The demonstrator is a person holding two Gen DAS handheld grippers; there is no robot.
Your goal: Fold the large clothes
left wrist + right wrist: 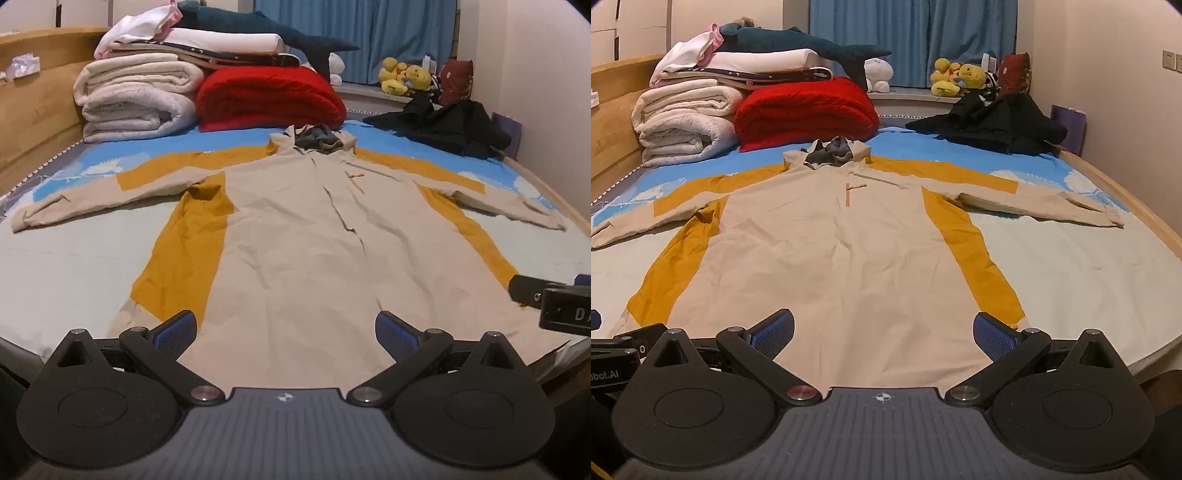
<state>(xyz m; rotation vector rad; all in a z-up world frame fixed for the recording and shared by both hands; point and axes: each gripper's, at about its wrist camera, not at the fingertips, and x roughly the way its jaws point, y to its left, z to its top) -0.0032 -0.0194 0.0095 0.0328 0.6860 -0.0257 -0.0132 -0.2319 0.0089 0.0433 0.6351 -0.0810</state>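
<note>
A large beige hooded garment (295, 236) with mustard side panels lies spread flat on the bed, sleeves out to both sides and hood at the far end. It also shows in the right wrist view (831, 251). My left gripper (286, 332) is open and empty over the garment's near hem, left of centre. My right gripper (882, 334) is open and empty over the hem, right of centre. Part of the right gripper shows at the right edge of the left wrist view (554, 302).
Folded white blankets (136, 96) and a red blanket (269, 98) are stacked at the bed's far left. A black garment (443, 125) lies at the far right. Plush toys (404, 79) sit on the sill. A wooden bed frame (1126, 195) edges the mattress.
</note>
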